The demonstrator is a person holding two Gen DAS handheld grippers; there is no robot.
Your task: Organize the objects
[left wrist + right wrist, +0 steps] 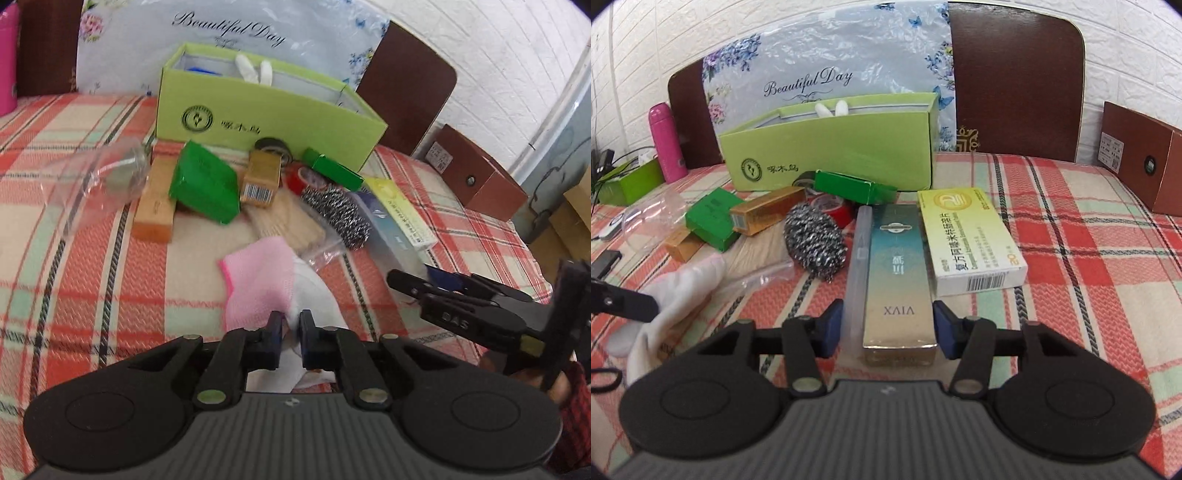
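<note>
My left gripper (pixel 291 325) is shut on a pink and white glove (pixel 258 280), a fold of white cloth pinched between its pads. My right gripper (pixel 886 321) straddles a teal and gold box (pixel 897 258) and the clear plastic tube (pixel 858 258) lying against its left side. The left pad touches the tube and the right pad touches the box. A light green open carton (pixel 831 147) stands at the back with white glove fingers (pixel 831 109) poking out. In the left wrist view the right gripper's fingers (pixel 461 321) show at the right edge.
Between glove and carton lie a steel scourer (pixel 816 240), small green boxes (pixel 205 184), gold boxes (pixel 260 177), red tape (pixel 306 177) and a clear cup (pixel 99 177). A yellow medicine box (pixel 971 240) lies right of the teal box. A pink bottle (pixel 666 140) and brown box (pixel 1141 162) flank the plaid cloth (pixel 1089 240).
</note>
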